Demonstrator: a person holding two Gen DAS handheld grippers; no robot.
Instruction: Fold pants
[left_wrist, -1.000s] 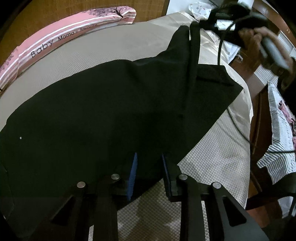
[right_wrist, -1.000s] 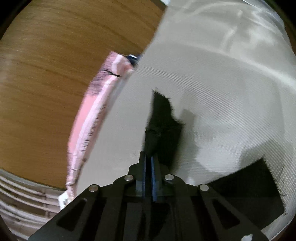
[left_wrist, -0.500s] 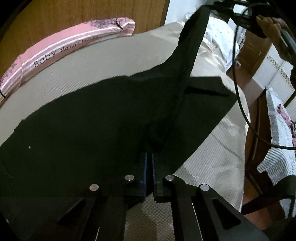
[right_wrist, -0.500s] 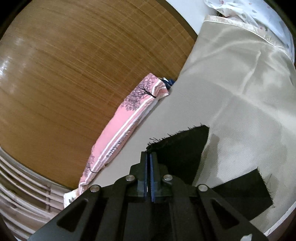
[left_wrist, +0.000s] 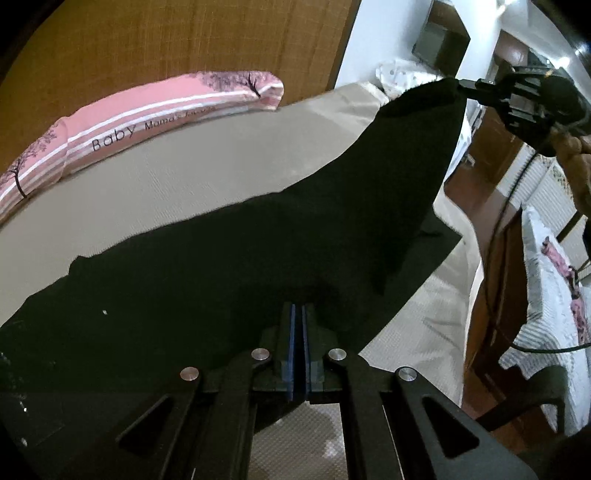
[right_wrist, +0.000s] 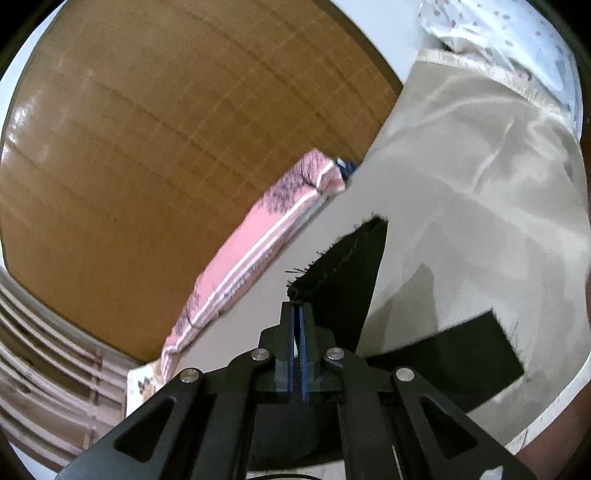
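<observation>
Black pants lie spread over a beige bed cover. My left gripper is shut on the near edge of the pants, lifting a fold of cloth. In the left wrist view my right gripper holds the upper leg's end high at the upper right, so that leg hangs as a taut black sheet. In the right wrist view my right gripper is shut on the frayed hem of the pants. The other leg's end lies flat on the bed cover.
A pink striped "Baby" pillow lies along the wooden headboard, also seen as the pillow in the right wrist view. A cable hangs from the right gripper. The bed's right edge drops to a wooden floor.
My left gripper closed on the pants' near edge and rose. My right gripper lifted the leg end higher and rightward, pulling the cloth off the bed.
</observation>
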